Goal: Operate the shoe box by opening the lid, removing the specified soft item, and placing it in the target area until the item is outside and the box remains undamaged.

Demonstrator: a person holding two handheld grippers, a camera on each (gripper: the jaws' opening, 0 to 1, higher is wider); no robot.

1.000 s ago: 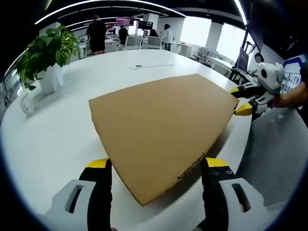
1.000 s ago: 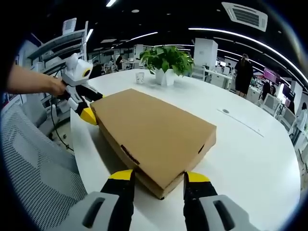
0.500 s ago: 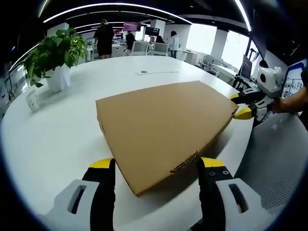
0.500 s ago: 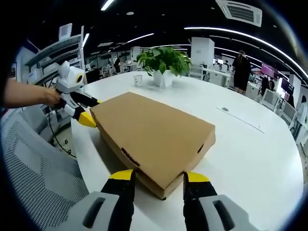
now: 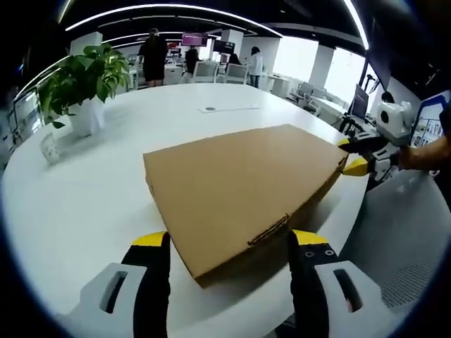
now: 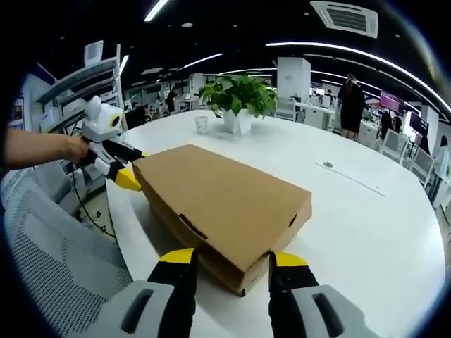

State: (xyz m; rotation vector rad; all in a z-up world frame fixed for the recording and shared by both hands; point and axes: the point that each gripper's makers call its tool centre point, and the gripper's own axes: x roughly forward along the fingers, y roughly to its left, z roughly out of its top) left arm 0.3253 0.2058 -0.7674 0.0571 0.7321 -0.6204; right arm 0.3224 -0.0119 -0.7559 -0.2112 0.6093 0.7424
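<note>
The shoe box (image 5: 239, 193) is plain brown cardboard, matt and smooth, lying on a glossy white worktop (image 5: 77, 190) that mirrors the ceiling lights. Both claws, left (image 5: 229, 250) and right (image 6: 229, 264), look like hard plastic, black with yellow tips on pale grey bodies. Off the worktop's edge, a chair back (image 6: 49, 246) is grey woven mesh.

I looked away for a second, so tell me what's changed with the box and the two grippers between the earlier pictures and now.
Very little. Both views have shifted slightly, which is camera motion. The cardboard box is still shut and flat on the white table. The left gripper and the right gripper stay open, each straddling a near corner of the box, nothing gripped. The potted plant has not moved.
</note>
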